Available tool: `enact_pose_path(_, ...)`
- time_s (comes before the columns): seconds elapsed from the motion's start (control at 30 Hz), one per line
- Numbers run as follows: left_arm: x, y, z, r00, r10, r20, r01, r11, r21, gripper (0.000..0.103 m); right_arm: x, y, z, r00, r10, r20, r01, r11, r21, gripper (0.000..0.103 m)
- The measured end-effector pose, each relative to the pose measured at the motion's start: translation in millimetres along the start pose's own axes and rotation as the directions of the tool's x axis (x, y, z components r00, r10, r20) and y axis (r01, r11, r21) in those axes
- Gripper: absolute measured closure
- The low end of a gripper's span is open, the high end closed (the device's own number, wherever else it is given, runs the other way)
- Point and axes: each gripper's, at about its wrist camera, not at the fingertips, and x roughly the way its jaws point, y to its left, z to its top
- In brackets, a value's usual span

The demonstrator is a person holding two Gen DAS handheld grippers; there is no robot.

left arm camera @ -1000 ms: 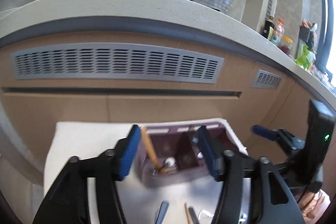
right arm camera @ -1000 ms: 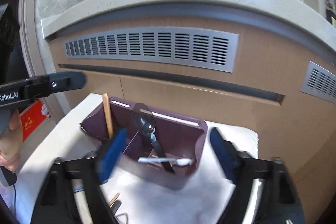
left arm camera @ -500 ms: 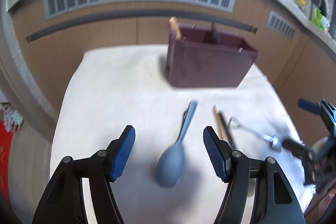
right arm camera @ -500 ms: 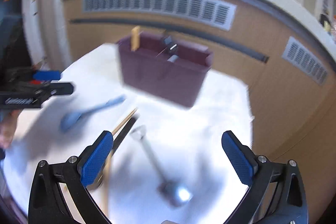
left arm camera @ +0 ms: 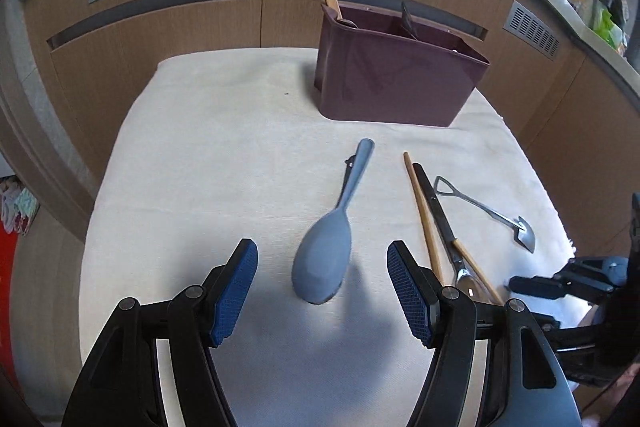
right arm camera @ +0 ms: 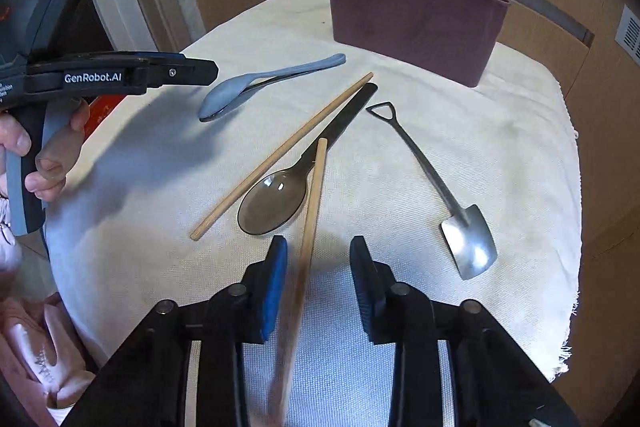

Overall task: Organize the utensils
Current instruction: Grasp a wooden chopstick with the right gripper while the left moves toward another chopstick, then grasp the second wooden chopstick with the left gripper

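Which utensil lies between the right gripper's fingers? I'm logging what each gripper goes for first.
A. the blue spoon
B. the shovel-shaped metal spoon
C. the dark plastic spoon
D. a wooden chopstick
D. In the right wrist view a chopstick runs up between the closing jaws of the right gripper, while the blue spoon lies off to the left.

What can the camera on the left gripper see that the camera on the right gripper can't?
Only the left wrist view shows the left gripper head-on, jaws wide apart around the bowl of the blue-grey spoon, plus bottles on the far counter.

Only the right wrist view shows the right gripper closing, a chopstick between its pads, touching the left one only. It also shows the person's hand.

Both show the purple caddy, the white cloth, the dark spoon, the other chopstick and the shovel-shaped spoon.
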Motion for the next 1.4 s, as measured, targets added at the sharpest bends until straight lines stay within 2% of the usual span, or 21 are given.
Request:
enact_pose_path(0.13,2,-8,2,1.0,-0.009,-0.01,0.009,1.0,0.018,0.036,5,5,2,0.999,-0.042,-0.005,0.042,0.999,-0.03,0.09)
enact_pose_path(0.17,2,-11,3,1.0,-0.011,-0.015,0.011,1.0,0.027,0.037,5,5,3,0.999,-0.047,-0.006,0.047,0.999,-0.029,0.097)
enact_pose_path(0.2,3,-15,3,1.0,-0.018,-0.021,0.018,0.999,0.037,0.039,5,4,4,0.999,-0.049,-0.008,0.048,0.999,-0.023,0.098)
enact_pose_path(0.37,14,-38,11,0.992,-0.076,-0.097,0.084,0.993,0.084,0.068,1,-20,6,0.997,-0.082,0.01,0.082,0.996,0.041,0.099)
enact_pose_path(0.47,26,-61,18,0.987,-0.074,-0.145,0.097,0.982,0.161,0.079,-1,-37,4,0.996,-0.089,0.024,0.087,0.992,0.095,0.099)
enact_pose_path(0.57,40,-81,24,0.979,-0.055,-0.198,0.101,0.967,0.234,0.081,-1,-45,0,0.997,-0.072,0.032,0.067,0.989,0.128,0.099)
enact_pose_path(0.7,64,-90,33,0.959,-0.036,-0.281,0.105,0.967,0.232,0.081,-2,-49,-3,0.997,-0.054,0.047,0.047,0.989,0.139,0.099)
enact_pose_path(0.8,76,-93,38,0.952,0.003,-0.305,0.075,0.967,0.245,0.081,-2,-51,-3,0.997,-0.041,0.06,0.032,0.988,0.15,0.099)
enact_pose_path(0.93,90,-99,41,0.937,0.007,-0.351,0.086,0.965,0.248,0.081,0,-52,-2,0.997,-0.033,0.068,0.022,0.987,0.157,0.099)
enact_pose_path(1.07,95,-112,45,0.927,0.064,-0.369,0.07,0.938,0.338,0.081,3,-55,-2,0.998,-0.03,0.063,0.019,0.985,0.173,0.099)
enact_pose_path(1.17,97,-113,47,0.92,0.062,-0.388,0.078,0.938,0.336,0.086,7,-55,3,0.998,-0.028,0.064,0.016,0.984,0.177,0.099)
enact_pose_path(1.27,91,-110,44,0.934,0.039,-0.356,0.078,0.948,0.309,0.097,10,-57,8,0.998,-0.003,0.069,-0.011,0.979,0.206,0.099)
enact_pose_path(1.4,67,-95,33,0.956,-0.045,-0.291,0.111,0.971,0.212,0.097,9,-61,15,0.996,0.04,0.082,-0.06,0.966,0.25,0.098)
